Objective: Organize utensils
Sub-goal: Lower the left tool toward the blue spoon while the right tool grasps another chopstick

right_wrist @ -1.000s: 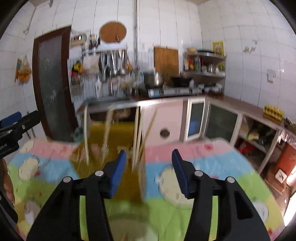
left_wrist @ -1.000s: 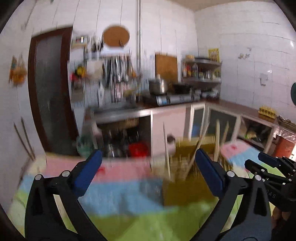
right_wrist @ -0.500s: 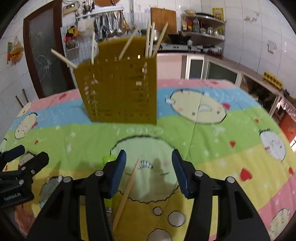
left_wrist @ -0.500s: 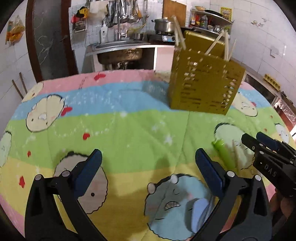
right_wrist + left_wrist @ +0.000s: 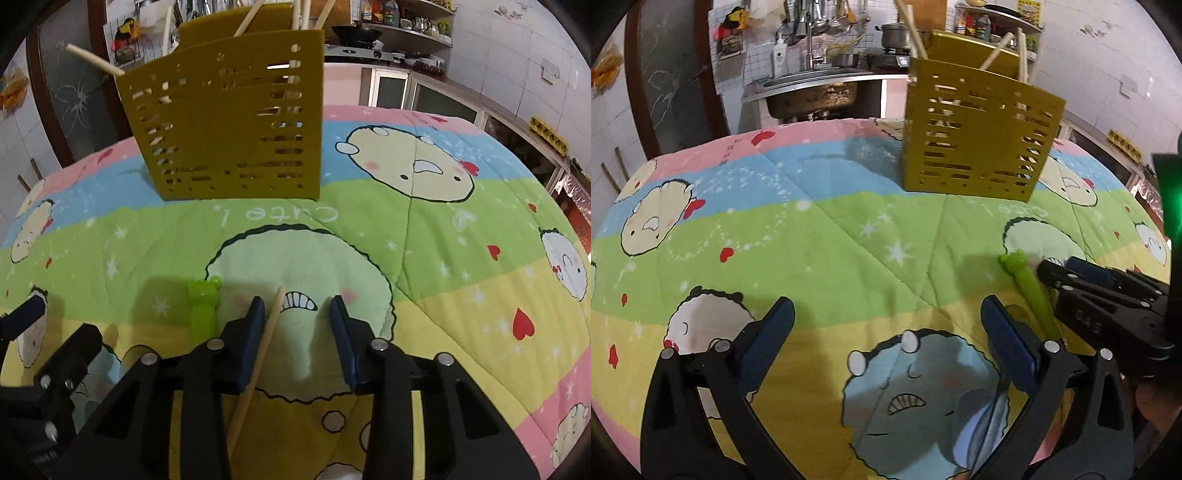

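Note:
A mustard-yellow slotted utensil holder (image 5: pixel 979 136) stands at the far side of the cloth with several wooden chopsticks in it; it also shows in the right wrist view (image 5: pixel 229 129). A loose wooden chopstick (image 5: pixel 258 354) lies on the cloth between the fingers of my right gripper (image 5: pixel 297 306), close to the left finger. The right gripper is open and low over the cloth. A green bear-topped utensil (image 5: pixel 202 306) lies just left of it; it also shows in the left wrist view (image 5: pixel 1028 291). My left gripper (image 5: pixel 886 321) is open and empty above the cloth.
The table is covered by a cartoon-print quilted cloth (image 5: pixel 812 236) in pink, blue, green and yellow bands. A sink (image 5: pixel 812 92), a door and kitchen shelves stand behind the table. The right gripper's body (image 5: pixel 1108 306) sits at the left view's right edge.
Both grippers have dropped from looking at the kitchen to low over the cloth. The right gripper has closed in so the loose chopstick now lies between its fingers.

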Tool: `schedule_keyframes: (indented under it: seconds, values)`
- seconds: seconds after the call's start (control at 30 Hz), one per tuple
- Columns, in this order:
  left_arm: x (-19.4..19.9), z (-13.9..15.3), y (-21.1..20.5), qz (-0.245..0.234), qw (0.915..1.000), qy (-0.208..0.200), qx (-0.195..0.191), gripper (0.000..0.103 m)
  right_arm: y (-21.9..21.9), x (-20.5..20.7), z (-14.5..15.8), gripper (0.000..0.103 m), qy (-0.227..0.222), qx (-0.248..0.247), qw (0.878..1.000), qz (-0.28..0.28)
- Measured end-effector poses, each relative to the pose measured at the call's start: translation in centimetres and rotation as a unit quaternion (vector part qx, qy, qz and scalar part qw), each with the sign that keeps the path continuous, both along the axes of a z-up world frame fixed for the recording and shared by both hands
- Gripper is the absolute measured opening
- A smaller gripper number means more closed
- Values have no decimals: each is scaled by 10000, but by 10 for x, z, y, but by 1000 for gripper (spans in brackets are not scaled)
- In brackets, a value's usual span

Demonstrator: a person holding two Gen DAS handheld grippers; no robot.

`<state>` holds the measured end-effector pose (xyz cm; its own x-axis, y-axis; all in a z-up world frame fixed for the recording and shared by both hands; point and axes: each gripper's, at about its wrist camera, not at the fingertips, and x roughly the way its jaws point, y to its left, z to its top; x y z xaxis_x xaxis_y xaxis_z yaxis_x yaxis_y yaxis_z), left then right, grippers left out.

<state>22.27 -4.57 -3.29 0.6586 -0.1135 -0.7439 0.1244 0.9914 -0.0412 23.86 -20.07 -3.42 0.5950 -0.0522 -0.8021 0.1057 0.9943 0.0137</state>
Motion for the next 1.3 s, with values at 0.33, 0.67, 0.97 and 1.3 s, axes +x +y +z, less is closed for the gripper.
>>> schedule_keyframes:
  seconds: [0.33,0.67,0.97,1.3]
  values:
    - [-7,0,-5,-155,9999,24,4,97,3,-2,1,10,-51,-25,9997,229]
    - [-9,-3,-11,-271,9995,27,130,97,-26,-4,3,0,-98,60,9999,-17]
    - [-13,-4,-21,-407,9987,-45,300,97,-48,-10,15,15,-523,991,9935,-179]
    - [-19,-8,-40,-758,9958,-41,515,97,-46,-11,14,44,-532,765,9953,-261]
